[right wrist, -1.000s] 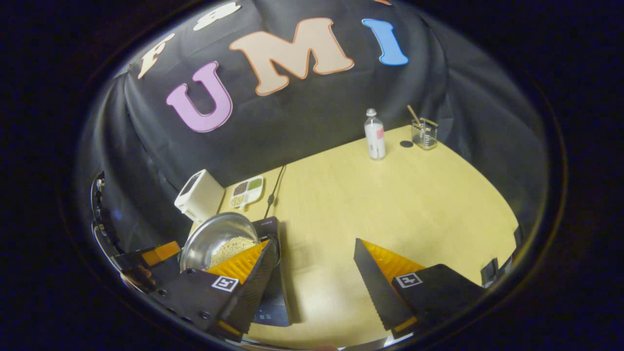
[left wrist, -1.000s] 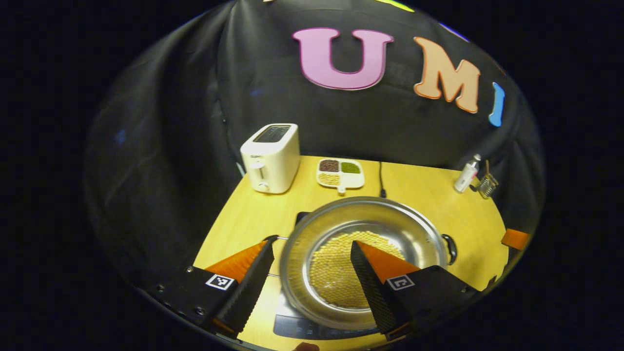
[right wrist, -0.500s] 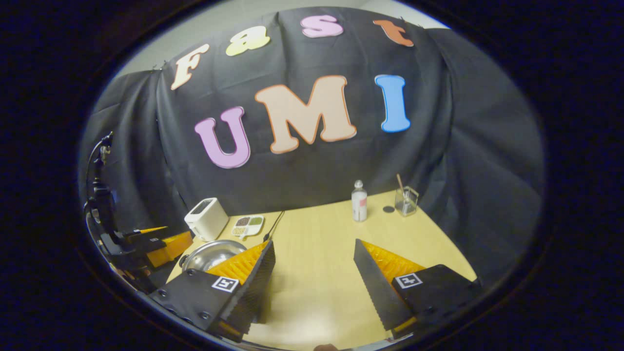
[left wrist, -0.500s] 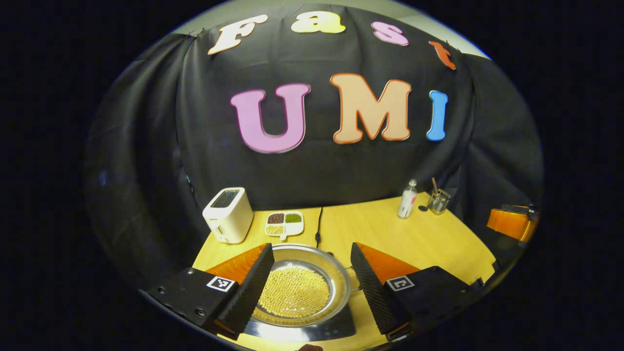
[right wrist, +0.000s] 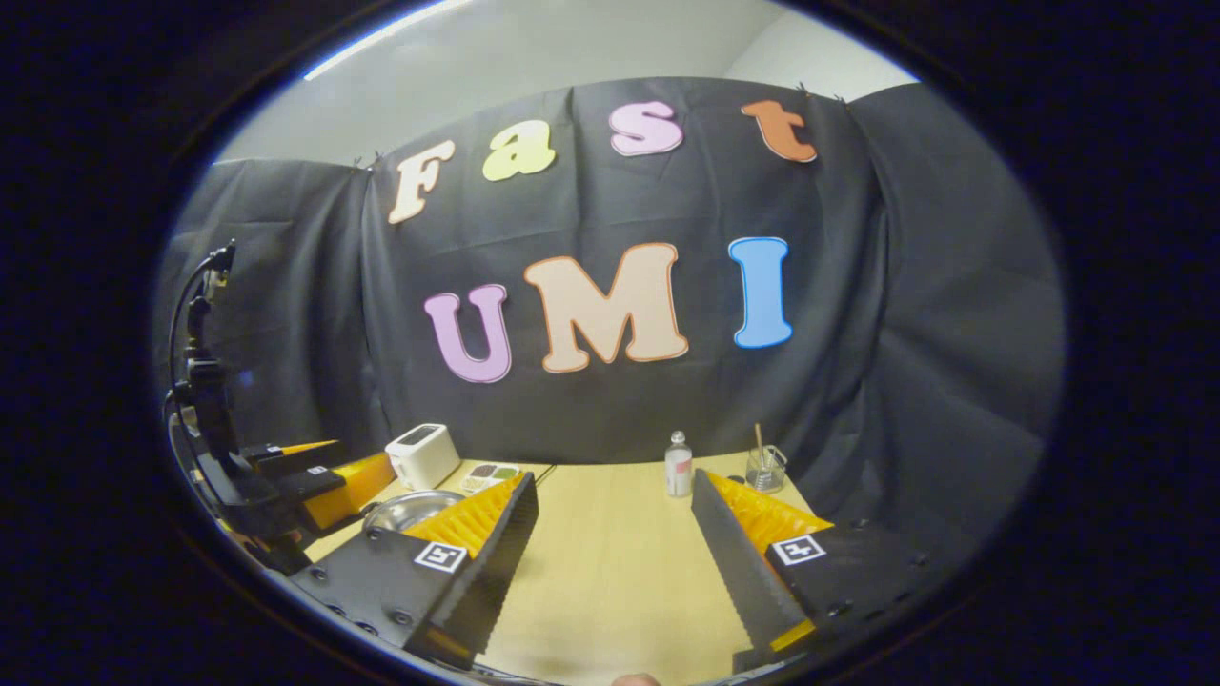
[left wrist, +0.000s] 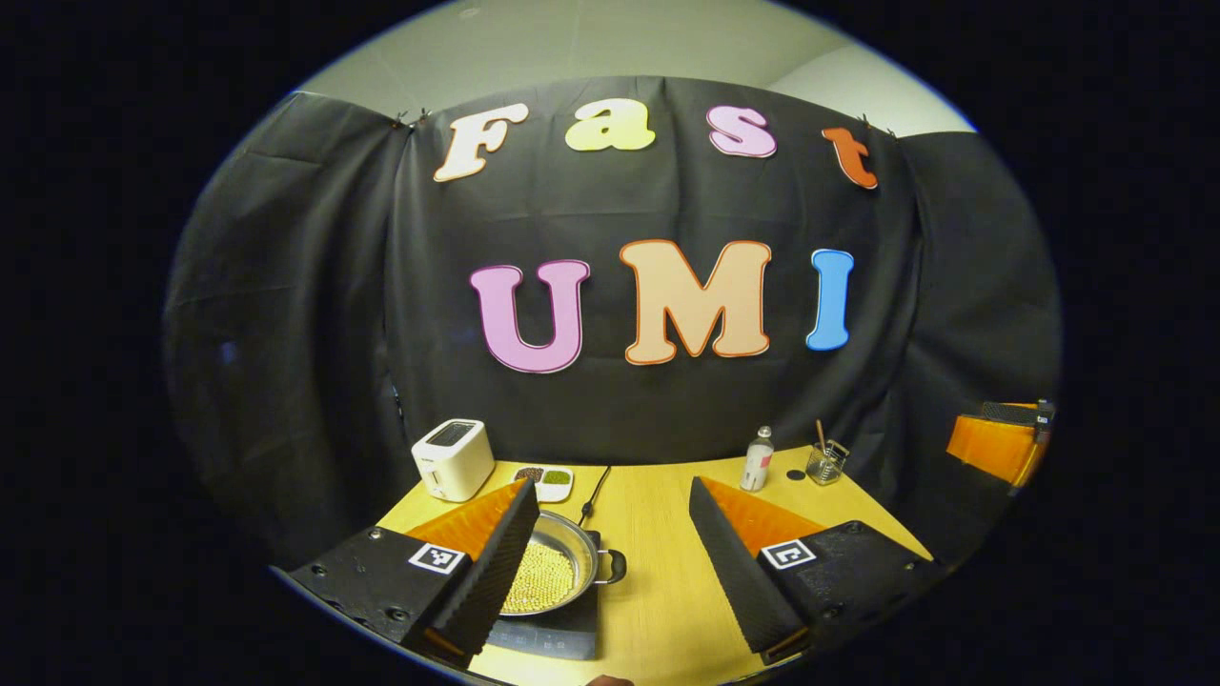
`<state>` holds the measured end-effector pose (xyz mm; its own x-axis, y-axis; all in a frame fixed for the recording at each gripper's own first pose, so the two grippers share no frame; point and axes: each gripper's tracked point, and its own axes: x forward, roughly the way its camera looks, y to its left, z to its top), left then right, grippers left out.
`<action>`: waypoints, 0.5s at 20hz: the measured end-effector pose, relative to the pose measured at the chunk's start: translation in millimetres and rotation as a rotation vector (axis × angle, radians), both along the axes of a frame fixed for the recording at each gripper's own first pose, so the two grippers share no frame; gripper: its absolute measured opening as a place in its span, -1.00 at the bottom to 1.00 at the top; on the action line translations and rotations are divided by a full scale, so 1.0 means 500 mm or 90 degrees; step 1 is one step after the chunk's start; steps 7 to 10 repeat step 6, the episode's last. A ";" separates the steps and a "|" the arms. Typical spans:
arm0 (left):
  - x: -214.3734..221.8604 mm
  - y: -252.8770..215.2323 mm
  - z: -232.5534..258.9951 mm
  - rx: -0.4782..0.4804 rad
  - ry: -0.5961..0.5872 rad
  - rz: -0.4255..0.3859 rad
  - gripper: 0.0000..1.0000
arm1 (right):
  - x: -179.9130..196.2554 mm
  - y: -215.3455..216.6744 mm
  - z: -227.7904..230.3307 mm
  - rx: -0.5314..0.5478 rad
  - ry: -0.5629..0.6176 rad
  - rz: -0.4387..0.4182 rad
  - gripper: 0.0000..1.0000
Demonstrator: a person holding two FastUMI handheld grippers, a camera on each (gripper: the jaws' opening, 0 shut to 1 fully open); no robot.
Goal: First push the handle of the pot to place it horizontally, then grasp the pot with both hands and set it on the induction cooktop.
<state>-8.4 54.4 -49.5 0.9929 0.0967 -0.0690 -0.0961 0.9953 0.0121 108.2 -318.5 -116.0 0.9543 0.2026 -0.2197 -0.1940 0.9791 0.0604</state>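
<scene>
Now, in the left gripper view, the left gripper (left wrist: 610,562) is hanging above the near part of the wooden table (left wrist: 667,591) with its two fingers (left wrist: 496,562) spread wide apart and gripping nothing; the pot (left wrist: 553,575), a shallow steel pan holding yellow grains, is sitting on the dark induction cooktop (left wrist: 558,629), partly hidden behind the gripper's left finger; one dark side handle (left wrist: 613,566) is sticking out from the pot's rim toward the middle of the table; a black cable (left wrist: 593,495) is running from behind the cooktop toward the back wall; a white toaster (left wrist: 453,460) is standing at the far left of the table, and just beside it a divided dish (left wrist: 546,481) of beans is lying; a small bottle (left wrist: 758,460) and a clear glass holder (left wrist: 825,463) with a stick in it are standing near each other at the far right; the right gripper (left wrist: 996,443) is showing at the right edge, well apart from the pot, its state not readable there.

Turning to the right gripper view, the right gripper is hovering over bare table with its fingers (right wrist: 734,553) likewise wide apart and empty; the pot is lying low at the left, behind the left finger; the left gripper is showing at the far left edge, near the pot and not touching it; toaster, dish, bottle and holder are standing along the far edge.
</scene>
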 end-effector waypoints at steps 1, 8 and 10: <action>-0.017 -0.003 0.006 0.002 -0.010 0.014 0.97 | -0.010 -0.010 0.011 0.002 -0.012 0.004 0.84; -0.072 -0.040 0.048 -0.019 -0.081 0.050 0.94 | -0.032 -0.055 0.051 -0.016 -0.059 0.004 0.83; -0.072 -0.040 0.048 -0.019 -0.081 0.050 0.94 | -0.032 -0.055 0.051 -0.016 -0.059 0.004 0.83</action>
